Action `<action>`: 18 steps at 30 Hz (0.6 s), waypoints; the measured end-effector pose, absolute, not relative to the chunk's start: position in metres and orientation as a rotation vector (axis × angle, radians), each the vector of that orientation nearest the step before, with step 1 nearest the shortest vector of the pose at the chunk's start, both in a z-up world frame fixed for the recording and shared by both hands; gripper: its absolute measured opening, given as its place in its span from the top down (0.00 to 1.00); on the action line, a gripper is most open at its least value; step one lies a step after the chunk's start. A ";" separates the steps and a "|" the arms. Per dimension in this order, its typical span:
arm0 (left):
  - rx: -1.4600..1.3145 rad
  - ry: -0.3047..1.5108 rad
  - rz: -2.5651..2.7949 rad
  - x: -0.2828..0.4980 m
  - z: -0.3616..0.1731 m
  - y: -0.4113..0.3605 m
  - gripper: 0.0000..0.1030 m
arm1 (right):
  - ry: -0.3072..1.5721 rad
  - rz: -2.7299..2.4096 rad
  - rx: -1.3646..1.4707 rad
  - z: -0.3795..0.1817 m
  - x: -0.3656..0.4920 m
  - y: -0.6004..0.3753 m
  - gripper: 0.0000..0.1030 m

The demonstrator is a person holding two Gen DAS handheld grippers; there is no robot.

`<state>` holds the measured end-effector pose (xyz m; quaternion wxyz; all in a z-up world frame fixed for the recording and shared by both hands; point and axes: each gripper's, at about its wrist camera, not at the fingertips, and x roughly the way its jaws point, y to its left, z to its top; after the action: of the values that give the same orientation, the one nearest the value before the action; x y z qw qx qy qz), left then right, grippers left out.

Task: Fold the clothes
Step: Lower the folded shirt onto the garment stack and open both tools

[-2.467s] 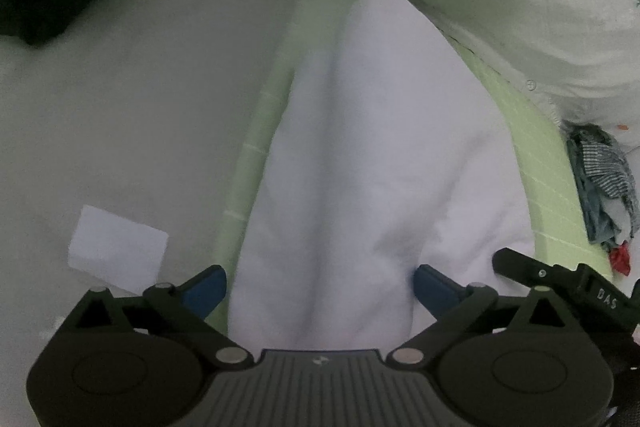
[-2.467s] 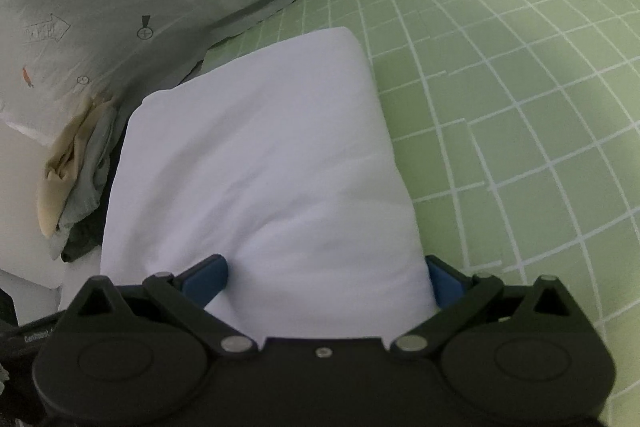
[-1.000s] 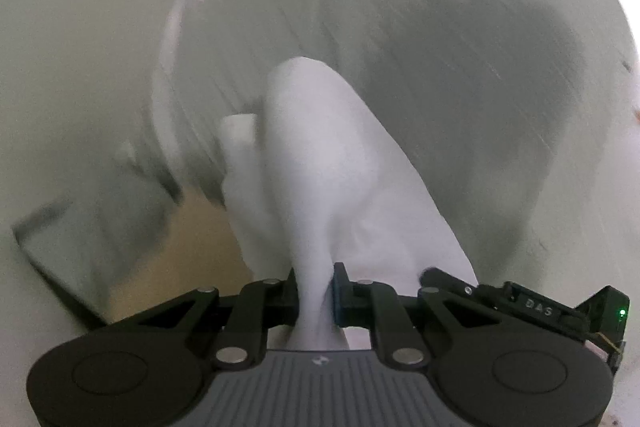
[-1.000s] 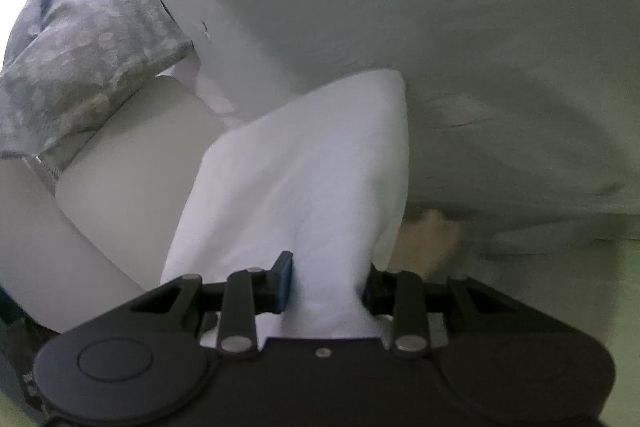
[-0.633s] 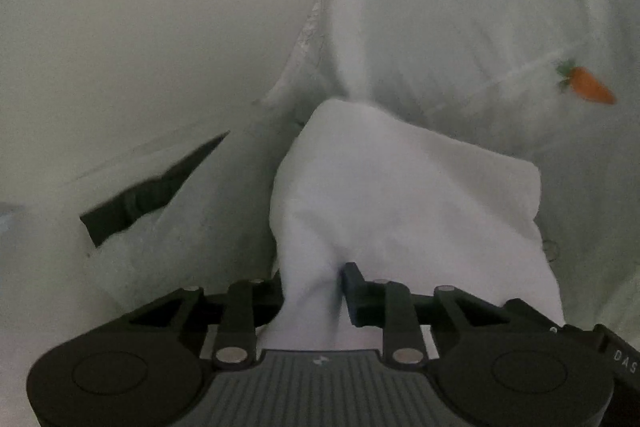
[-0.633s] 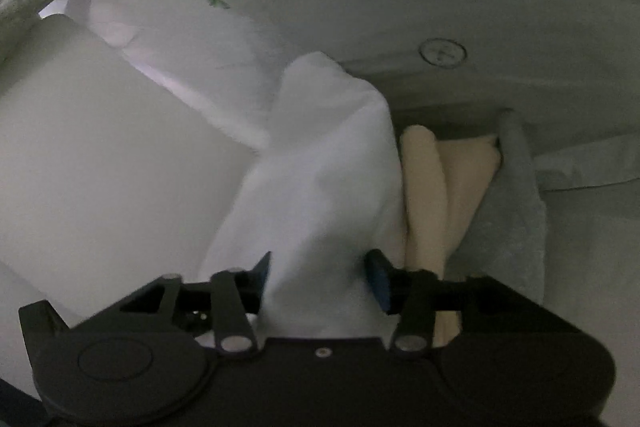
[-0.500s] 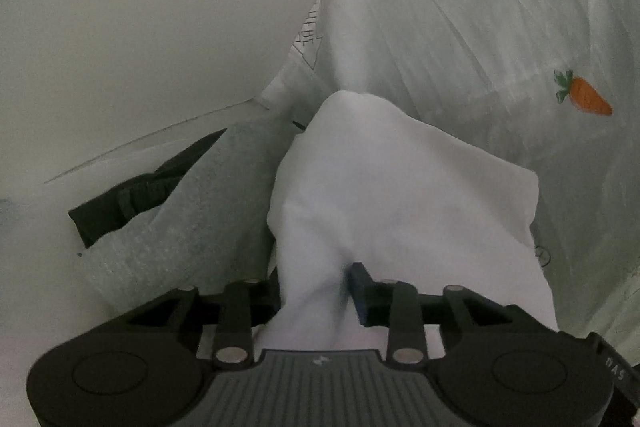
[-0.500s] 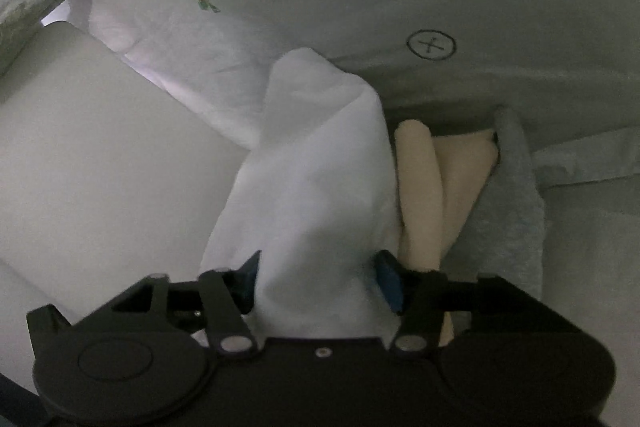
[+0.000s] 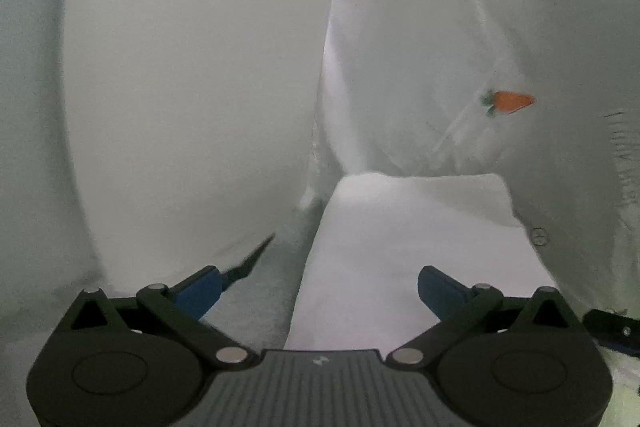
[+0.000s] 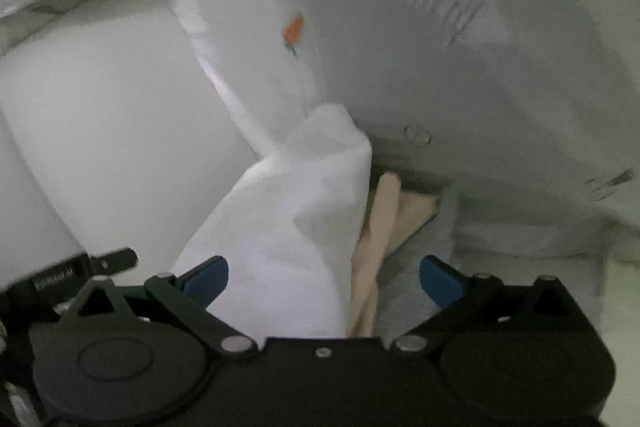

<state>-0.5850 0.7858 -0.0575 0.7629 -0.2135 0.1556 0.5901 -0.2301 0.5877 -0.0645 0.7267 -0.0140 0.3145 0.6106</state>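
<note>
The folded white garment (image 9: pixel 404 247) lies flat ahead of my left gripper (image 9: pixel 320 287), on top of a pile beside a white wall. My left gripper is open, its blue pads (image 9: pixel 200 289) wide apart, and the cloth lies loose between them. In the right wrist view the same white garment (image 10: pixel 292 227) rests on a beige folded item (image 10: pixel 384 219) and a grey-green one (image 10: pixel 424 267). My right gripper (image 10: pixel 324 281) is open, with the garment's near end between its spread pads (image 10: pixel 208 279).
A pale quilt with carrot prints (image 9: pixel 508 103) rises right behind the pile, also seen in the right wrist view (image 10: pixel 294 29). A smooth white panel (image 9: pixel 180 87) stands on the left. The tip of the other gripper (image 10: pixel 108 261) shows at the lower left.
Both grippers have opened and let go of the white garment, which now lies on the pile. Earlier both were shut on it, carrying it from the green mat.
</note>
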 end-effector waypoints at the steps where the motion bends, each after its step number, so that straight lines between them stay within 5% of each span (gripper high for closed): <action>1: -0.448 0.330 1.306 -0.580 -0.052 0.771 0.00 | 0.678 1.333 -0.032 -0.060 -0.236 0.575 0.00; 18: -0.465 0.376 1.228 -0.553 -0.034 0.538 0.00 | 0.543 1.158 -0.183 -0.044 -0.319 0.417 0.00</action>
<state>-0.5533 0.5384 -0.0339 0.7758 -0.2149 0.1736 0.5673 -0.3193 0.4172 -0.0444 0.7986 -0.0851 0.2532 0.5394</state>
